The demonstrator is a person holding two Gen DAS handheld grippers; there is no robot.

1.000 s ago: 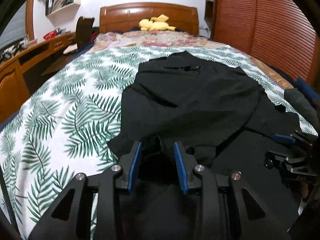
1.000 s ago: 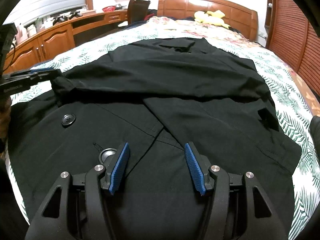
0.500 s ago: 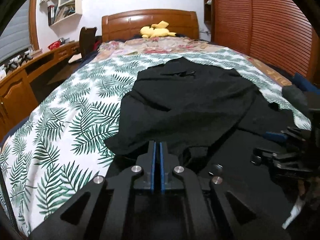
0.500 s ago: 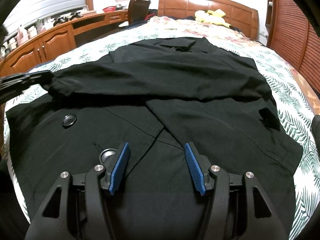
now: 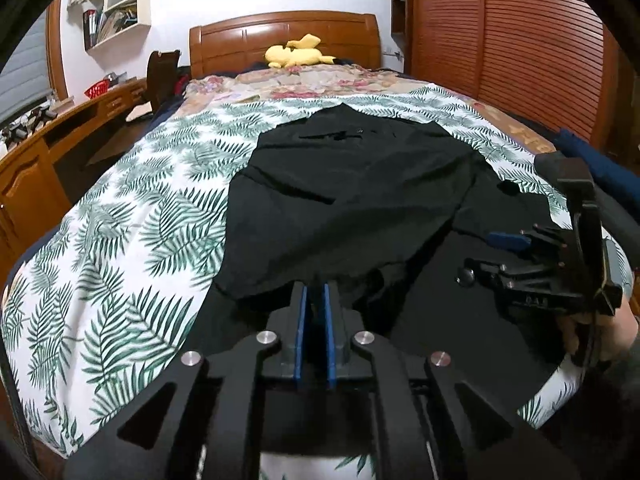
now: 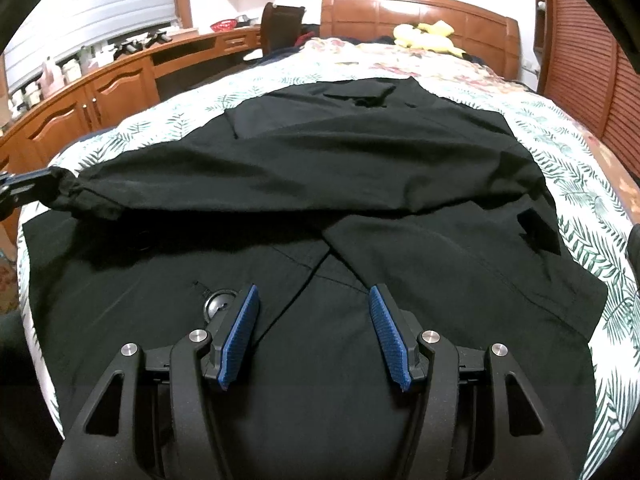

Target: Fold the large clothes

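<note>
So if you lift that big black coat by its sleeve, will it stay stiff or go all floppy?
Probably floppy: the black coat already sags and wrinkles where the left gripper pinches its sleeve. It looks fairly heavy too, being large with thick layered panels. It likely won't slip much, since the fabric bunches between the pads.

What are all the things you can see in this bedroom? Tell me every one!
coat: one, black, spread on the bed, one sleeve lifted at the left.
coat button: one, dark, beside the right gripper's left finger.
bedspread: one, white with green leaves, under the coat.
floral blanket: one, pink and cream, near the headboard.
plush toy: one, yellow, by the headboard.
headboard: one, brown wood, far end.
desk: one, brown wood, left of the bed.
wall shelf: one, white, upper left.
left gripper: one, black with blue pads, pinching the sleeve cloth, jaws easing open slightly.
right gripper: one, black with blue pads, open above the coat.
</note>
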